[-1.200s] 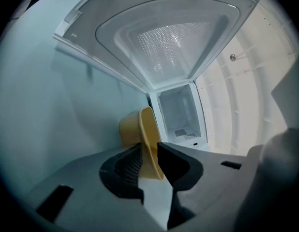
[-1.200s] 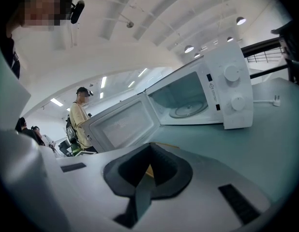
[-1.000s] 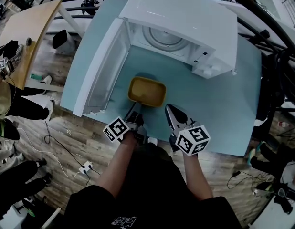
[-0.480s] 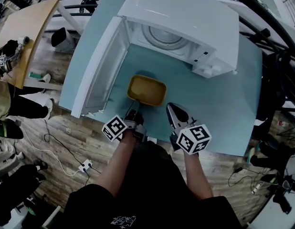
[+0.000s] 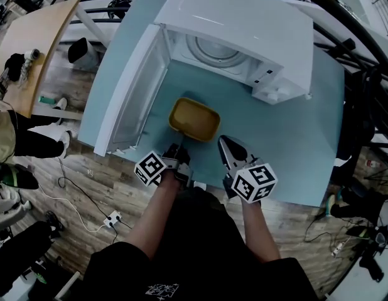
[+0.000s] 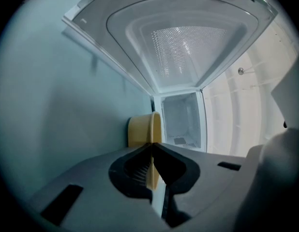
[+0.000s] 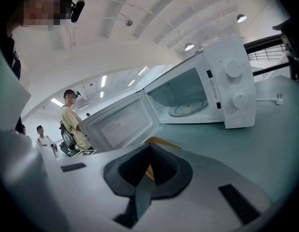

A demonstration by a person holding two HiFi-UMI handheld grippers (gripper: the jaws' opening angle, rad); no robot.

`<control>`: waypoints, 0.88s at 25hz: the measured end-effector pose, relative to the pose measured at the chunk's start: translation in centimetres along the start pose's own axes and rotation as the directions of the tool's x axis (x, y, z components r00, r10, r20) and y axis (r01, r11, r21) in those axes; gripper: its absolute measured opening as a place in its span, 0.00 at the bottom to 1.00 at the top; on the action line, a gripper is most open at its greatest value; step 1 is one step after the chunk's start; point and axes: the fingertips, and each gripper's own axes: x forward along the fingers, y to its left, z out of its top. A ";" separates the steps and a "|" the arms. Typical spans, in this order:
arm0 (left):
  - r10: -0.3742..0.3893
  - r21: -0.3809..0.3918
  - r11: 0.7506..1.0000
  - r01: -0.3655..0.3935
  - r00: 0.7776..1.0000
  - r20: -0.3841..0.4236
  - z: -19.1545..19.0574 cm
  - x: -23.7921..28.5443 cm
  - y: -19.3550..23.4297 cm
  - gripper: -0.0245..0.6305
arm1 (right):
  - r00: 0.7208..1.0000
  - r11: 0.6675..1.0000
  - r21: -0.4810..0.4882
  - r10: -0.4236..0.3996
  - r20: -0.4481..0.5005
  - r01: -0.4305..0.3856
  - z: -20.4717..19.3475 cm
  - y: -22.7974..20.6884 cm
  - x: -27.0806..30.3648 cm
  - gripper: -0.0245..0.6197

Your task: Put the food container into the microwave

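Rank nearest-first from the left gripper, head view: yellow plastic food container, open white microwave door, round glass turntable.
1. Yellow plastic food container, in the left gripper.
2. Open white microwave door, to its left.
3. Round glass turntable, inside the white microwave.

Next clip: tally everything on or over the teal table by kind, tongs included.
Microwave: 1
Yellow food container: 1
Tongs: 2, left tongs and right tongs
Total: 4
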 end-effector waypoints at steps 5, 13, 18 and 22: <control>0.002 0.004 1.000 -0.002 1.000 -0.002 0.0 0.0 -0.4 0.07 | 1.000 1.000 0.002 -0.003 0.011 0.003 0.5 -0.1 -0.3 0.05; -0.016 0.001 1.000 0.016 1.000 -0.012 -0.3 0.7 -1.9 0.07 | 0.999 1.000 0.012 -0.003 0.038 0.003 1.4 -0.3 -0.2 0.05; -0.049 -0.002 0.999 0.049 0.999 -0.018 -0.1 1.6 -4.0 0.07 | 0.998 1.000 0.016 -0.006 0.058 0.005 2.3 -0.3 -0.1 0.05; -0.074 0.008 0.997 0.074 0.997 -0.027 0.1 2.8 -5.4 0.07 | 0.997 1.000 0.021 -0.009 0.076 0.007 3.3 -0.6 0.2 0.05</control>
